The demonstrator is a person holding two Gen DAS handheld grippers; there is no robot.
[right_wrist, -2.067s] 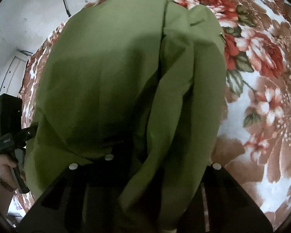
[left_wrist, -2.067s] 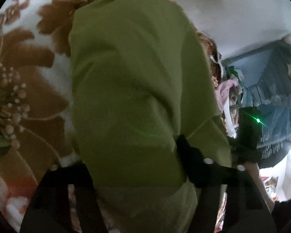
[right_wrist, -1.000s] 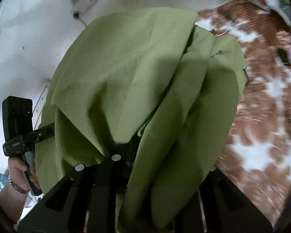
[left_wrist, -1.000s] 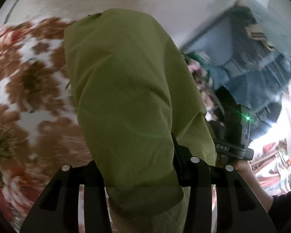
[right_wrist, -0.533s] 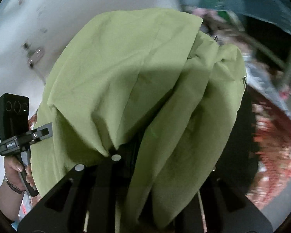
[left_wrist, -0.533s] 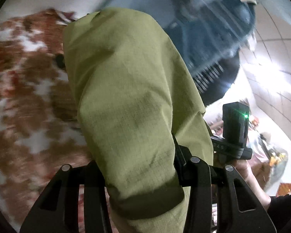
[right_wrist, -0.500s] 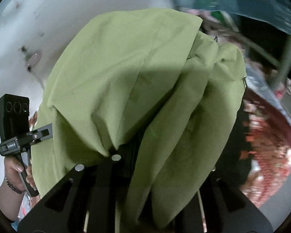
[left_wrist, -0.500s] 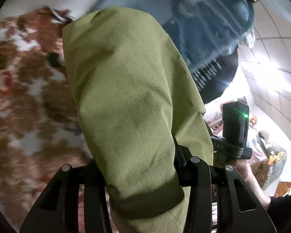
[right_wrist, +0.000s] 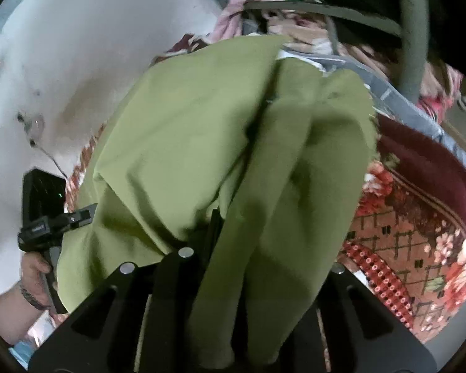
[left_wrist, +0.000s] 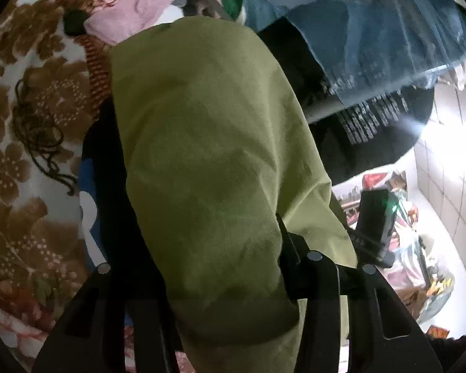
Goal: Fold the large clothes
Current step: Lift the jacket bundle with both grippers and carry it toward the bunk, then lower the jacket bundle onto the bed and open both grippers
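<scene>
Between both grippers, unlabelled green garment [left_wrist: 208, 161]

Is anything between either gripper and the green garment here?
No. Both already hold the green garment: the left gripper and the right gripper each have its cloth bunched between their fingers, nothing else intervening.

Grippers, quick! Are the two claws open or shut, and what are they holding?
Left gripper: shut on the green cloth; its jaws have just been opening a little.
Right gripper: shut on the green cloth.
</scene>
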